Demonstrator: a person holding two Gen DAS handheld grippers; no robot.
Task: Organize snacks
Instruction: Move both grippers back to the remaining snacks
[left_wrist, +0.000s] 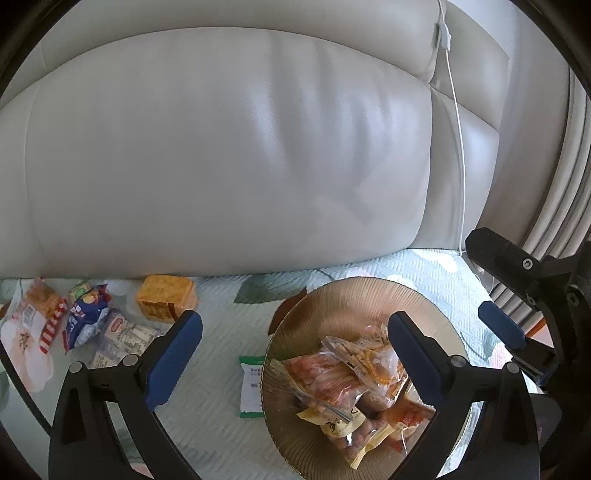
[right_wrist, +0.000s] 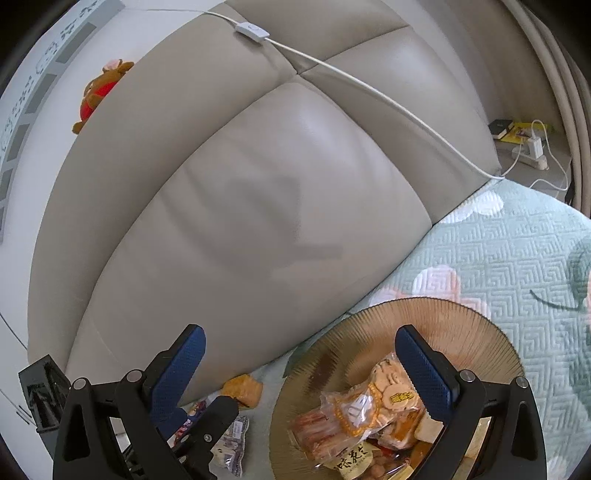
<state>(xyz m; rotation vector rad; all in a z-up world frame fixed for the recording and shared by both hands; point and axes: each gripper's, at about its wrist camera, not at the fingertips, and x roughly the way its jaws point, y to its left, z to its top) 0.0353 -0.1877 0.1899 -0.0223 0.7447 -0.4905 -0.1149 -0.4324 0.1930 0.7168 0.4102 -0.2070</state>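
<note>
both the left gripper (left_wrist: 295, 328) and the right gripper (right_wrist: 301, 345) have jaws spread wide, holding nothing. the ribbed amber plate (left_wrist: 354, 295) sits on the quilted sofa cover (left_wrist: 221, 332), piled with snack packets (left_wrist: 332, 380). more loose snacks (left_wrist: 85, 321) lie to its left.

The left hand-held gripper (left_wrist: 295, 354) gapes empty over the snack-filled ribbed plate (left_wrist: 354, 295).

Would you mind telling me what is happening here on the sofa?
A person is sorting snacks with two handheld grippers. Both the left gripper and right gripper have open, empty jaws above the ribbed plate, already piled with packets. More snacks, including an orange cracker pack, wait on the sofa cover.
</note>
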